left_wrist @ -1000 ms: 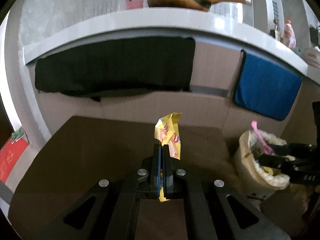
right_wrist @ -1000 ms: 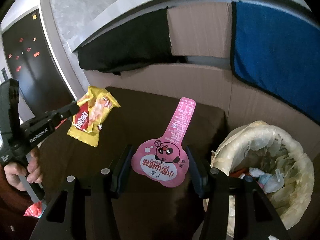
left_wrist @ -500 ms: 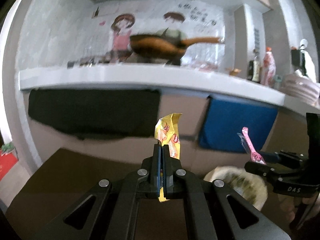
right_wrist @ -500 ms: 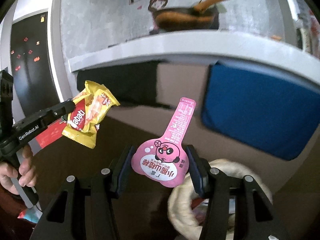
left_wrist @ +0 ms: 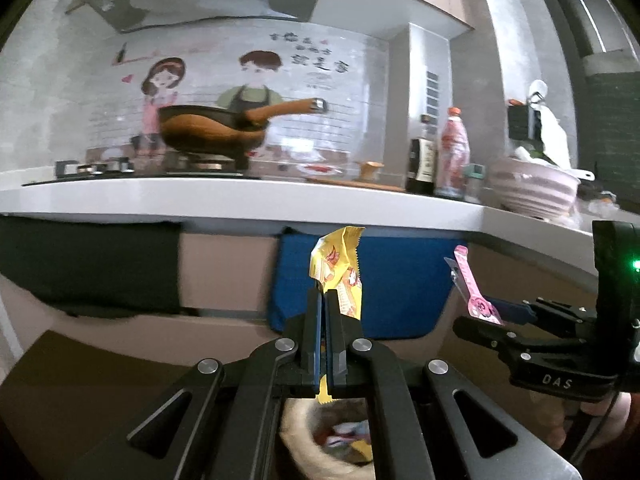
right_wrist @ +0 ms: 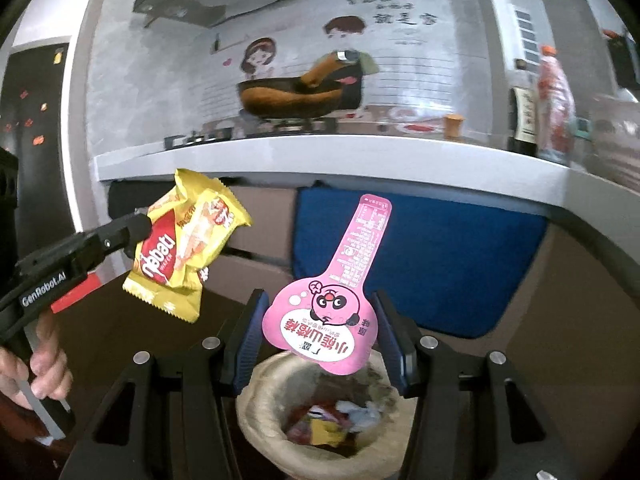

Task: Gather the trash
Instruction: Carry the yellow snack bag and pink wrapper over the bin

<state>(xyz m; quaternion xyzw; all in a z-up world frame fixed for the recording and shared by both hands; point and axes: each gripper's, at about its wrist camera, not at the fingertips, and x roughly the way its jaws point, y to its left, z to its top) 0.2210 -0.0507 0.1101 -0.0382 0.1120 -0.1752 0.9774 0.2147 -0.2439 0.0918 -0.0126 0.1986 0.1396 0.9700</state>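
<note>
My left gripper (left_wrist: 325, 308) is shut on a yellow snack wrapper (left_wrist: 338, 268), which stands up from the fingers; the wrapper also shows in the right wrist view (right_wrist: 188, 248). My right gripper (right_wrist: 320, 332) is shut on a pink spoon-shaped wrapper (right_wrist: 332, 308), also seen in the left wrist view (left_wrist: 474, 292). Both are held in the air above a trash bin with a pale liner (right_wrist: 264, 412), which holds several scraps. The bin shows below my left fingers (left_wrist: 304, 452).
A white kitchen counter (left_wrist: 240, 200) runs across behind, with a wok (left_wrist: 208, 132), bottles (left_wrist: 454, 156) and a striped bowl (left_wrist: 532, 192). A blue towel (right_wrist: 440, 256) and a black towel (left_wrist: 88, 264) hang on the cabinet front. The floor is dark brown (left_wrist: 80, 392).
Both grippers have risen and tilted up, and moved over the bin. The bin now lies directly below them. Both wrappers are still held.
</note>
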